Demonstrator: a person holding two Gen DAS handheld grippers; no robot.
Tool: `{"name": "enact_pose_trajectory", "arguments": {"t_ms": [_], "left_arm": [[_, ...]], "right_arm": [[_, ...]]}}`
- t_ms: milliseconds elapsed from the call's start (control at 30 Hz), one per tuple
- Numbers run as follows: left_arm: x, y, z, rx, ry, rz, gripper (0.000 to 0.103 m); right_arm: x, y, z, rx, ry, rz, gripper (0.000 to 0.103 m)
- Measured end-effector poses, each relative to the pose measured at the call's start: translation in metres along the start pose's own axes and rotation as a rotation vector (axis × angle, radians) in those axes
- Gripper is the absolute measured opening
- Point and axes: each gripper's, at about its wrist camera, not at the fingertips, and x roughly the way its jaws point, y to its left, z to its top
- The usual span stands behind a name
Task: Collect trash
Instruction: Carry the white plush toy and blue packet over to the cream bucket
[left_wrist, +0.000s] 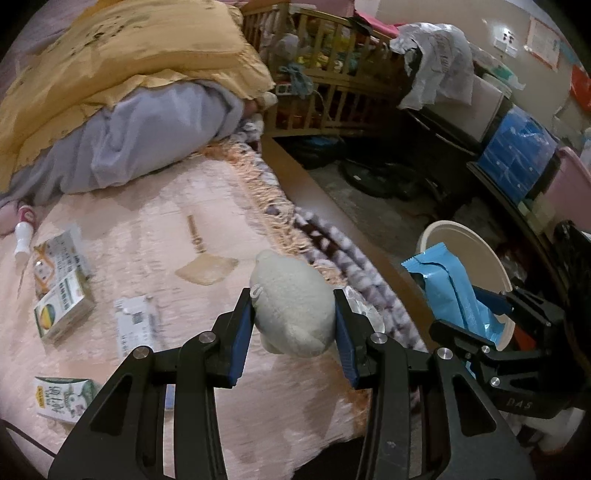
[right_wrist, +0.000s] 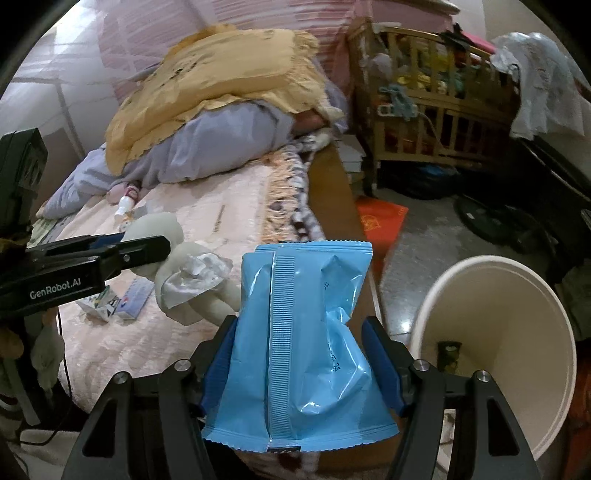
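- Left wrist view: the left gripper (left_wrist: 293, 321) is clenched on a pale grey-white stuffed toy (left_wrist: 291, 302), its blue pads pressing the toy's two sides. The toy hangs above the near edge of a bed covered in a pink blanket (left_wrist: 155, 229).
- Same view, on the bed: small cartons (left_wrist: 62, 310) and a leaflet lie scattered to the left of the claw, well apart from it. A yellow quilt (left_wrist: 129, 55) and grey bedding are heaped at the far end.
- Same view, to the right: the right gripper (left_wrist: 491, 325) holds a blue wrapper (left_wrist: 454, 291) just in front of the rim of a cream bin (left_wrist: 476, 240) that stands on the floor beside the bed.
- Right wrist view: the right gripper (right_wrist: 299, 354) grasps the blue wrapper (right_wrist: 299, 343), jaws closed on its sides. The wrapper stands upright between them, its long axis and ribbed seam pointing away from the camera.
- Same view: the cream bin (right_wrist: 546, 387) opens to the right of the wrapper and lower, its mouth tilted toward the camera, with a small dark item at the bottom. The wrapper is beside the rim, not yet over the opening.
- Same view, left: the left gripper (right_wrist: 129, 251) holds the stuffed toy (right_wrist: 177, 266) over the bed; a crumpled tissue (right_wrist: 199, 273) seems to lie against the toy.
- Judgement: the right hand is the nearer one to the bin, so a short move rightward over the mouth seems all that is needed before release.
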Motion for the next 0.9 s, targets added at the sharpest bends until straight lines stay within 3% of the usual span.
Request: {"name": "enact_pose_trajectory", "arguments": {"t_ms": [900], "left_arm": [[0.045, -0.096, 0.018, 0.097, 0.063, -0.107, 0.039]], "right_arm": [[-0.030, -0.101, -0.030, 0.169, -0.004, -0.118, 0.065]]}}
